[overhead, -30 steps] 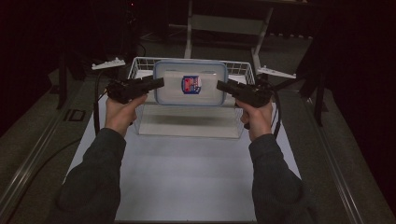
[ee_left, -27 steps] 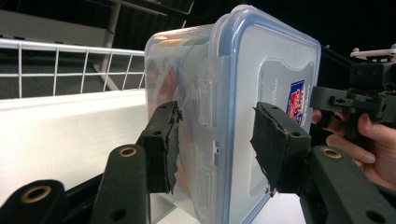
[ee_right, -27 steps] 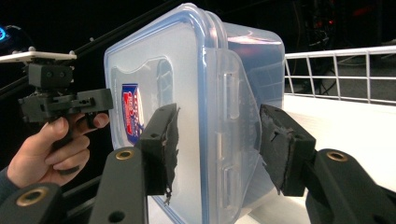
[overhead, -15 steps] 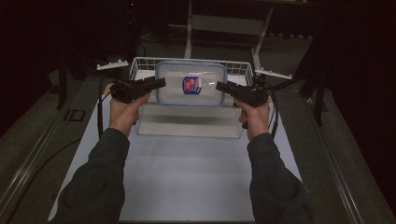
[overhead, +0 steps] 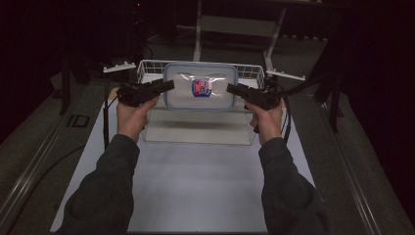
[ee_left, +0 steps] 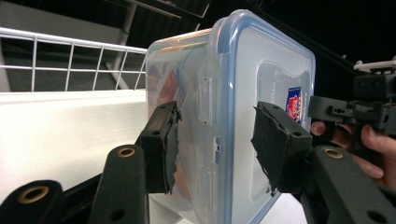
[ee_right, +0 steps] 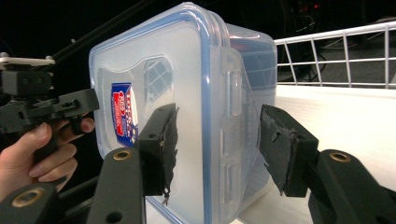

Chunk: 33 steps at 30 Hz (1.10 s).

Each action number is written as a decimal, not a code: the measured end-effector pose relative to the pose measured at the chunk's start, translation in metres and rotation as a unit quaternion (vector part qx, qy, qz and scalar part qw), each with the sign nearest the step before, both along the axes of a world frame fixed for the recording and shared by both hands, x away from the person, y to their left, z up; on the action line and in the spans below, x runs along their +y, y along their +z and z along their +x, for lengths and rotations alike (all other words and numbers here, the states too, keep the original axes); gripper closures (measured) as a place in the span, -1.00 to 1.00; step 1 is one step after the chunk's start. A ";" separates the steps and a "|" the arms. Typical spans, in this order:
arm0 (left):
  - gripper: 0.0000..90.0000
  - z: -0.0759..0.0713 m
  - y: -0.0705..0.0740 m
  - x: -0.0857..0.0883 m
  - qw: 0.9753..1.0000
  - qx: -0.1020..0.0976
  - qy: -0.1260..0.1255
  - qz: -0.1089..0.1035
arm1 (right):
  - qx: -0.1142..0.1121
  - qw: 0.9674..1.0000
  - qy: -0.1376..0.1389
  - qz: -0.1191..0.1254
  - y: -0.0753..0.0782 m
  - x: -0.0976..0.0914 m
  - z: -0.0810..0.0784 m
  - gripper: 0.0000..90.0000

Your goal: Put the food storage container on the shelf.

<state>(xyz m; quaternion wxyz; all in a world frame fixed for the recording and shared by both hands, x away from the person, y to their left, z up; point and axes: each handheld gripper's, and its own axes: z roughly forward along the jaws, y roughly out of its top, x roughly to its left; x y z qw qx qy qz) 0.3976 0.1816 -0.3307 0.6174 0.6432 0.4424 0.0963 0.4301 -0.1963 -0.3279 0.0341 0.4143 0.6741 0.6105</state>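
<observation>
Right gripper [ee_right: 215,144] has just been opening around box [overhead: 200,93], pads now off; left gripper [ee_left: 215,144] spread too. We'd reclamp both evenly b4 lifting over basket [overhead: 147,68].

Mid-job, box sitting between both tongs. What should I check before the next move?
1. Box between the left tongs: ok, its end sits between the pads.
2. Box between the right tongs: ok, though their jaws have just been opening.
3. Pads pressing on the box: cannot tell, on either side.
4. Lid seated: ok, its blue rim looks flush.
5. Box level: ok in the high view.
6. Box resting on something or in the air: cannot tell.
</observation>
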 end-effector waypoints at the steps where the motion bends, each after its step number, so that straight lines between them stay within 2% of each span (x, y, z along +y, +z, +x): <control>1: 0.12 -0.001 0.001 -0.001 1.000 -0.003 0.004 0.005 | -0.001 1.000 -0.001 -0.001 0.000 0.000 0.000 0.06; 3: 0.13 -0.002 0.003 -0.003 1.000 -0.008 0.020 0.019 | -0.002 1.000 -0.003 -0.003 0.001 0.001 0.000 0.06; 4: 0.21 -0.002 0.004 -0.003 0.999 -0.013 0.026 0.026 | -0.003 1.000 -0.006 -0.006 0.001 0.002 0.000 0.05; 5: 0.38 -0.002 0.005 -0.004 0.998 -0.011 0.035 0.041 | -0.004 1.000 -0.007 -0.010 0.001 0.002 0.000 0.04; 8: 0.35 0.000 0.003 -0.008 0.997 -0.004 0.038 0.066 | -0.003 1.000 -0.021 -0.022 0.001 0.005 0.003 -0.02; 12: 0.33 0.003 0.000 -0.008 0.998 0.001 0.038 0.053 | -0.002 0.999 -0.030 -0.025 0.001 0.005 0.005 -0.01; 13: 0.32 0.003 0.000 -0.008 0.998 0.001 0.037 0.054 | -0.007 0.999 -0.036 -0.039 0.002 0.006 0.006 0.07; 15: 0.32 0.004 0.000 -0.008 0.997 -0.002 0.044 0.058 | -0.011 0.996 -0.045 -0.071 0.004 0.009 0.006 0.04; 18: 0.32 0.006 0.000 -0.010 0.996 -0.005 0.059 0.062 | -0.017 0.996 -0.048 -0.080 0.007 0.012 0.005 0.07; 19: 0.31 0.006 -0.001 -0.011 0.996 -0.006 0.062 0.065 | -0.020 0.994 -0.047 -0.098 0.008 0.015 0.005 0.04; 21: 0.28 0.006 0.000 -0.012 0.995 -0.009 0.071 0.069 | -0.028 0.991 -0.048 -0.118 0.008 0.019 0.003 0.03; 24: 0.24 0.003 0.002 -0.011 0.994 -0.016 0.073 0.079 | -0.044 0.990 -0.047 -0.123 0.011 0.019 -0.002 0.05; 25: 0.21 0.001 0.003 -0.010 0.993 -0.020 0.073 0.086 | -0.059 0.988 -0.047 -0.133 0.015 0.017 -0.007 0.05; 26: 0.21 -0.001 0.004 -0.009 0.992 -0.025 0.076 0.095 | -0.059 0.988 -0.047 -0.133 0.015 0.017 -0.007 0.05; 30: 0.16 -0.010 0.011 -0.004 0.989 -0.040 0.080 0.118 | -0.084 0.982 -0.044 -0.163 0.023 0.015 -0.017 0.04; 31: 0.16 -0.012 0.012 -0.004 0.988 -0.042 0.078 0.123 | -0.092 0.980 -0.041 -0.174 0.025 0.014 -0.021 0.04; 33: 0.14 -0.018 0.015 -0.002 0.986 -0.048 0.072 0.143 | -0.098 0.977 -0.032 -0.188 0.028 0.013 -0.027 0.02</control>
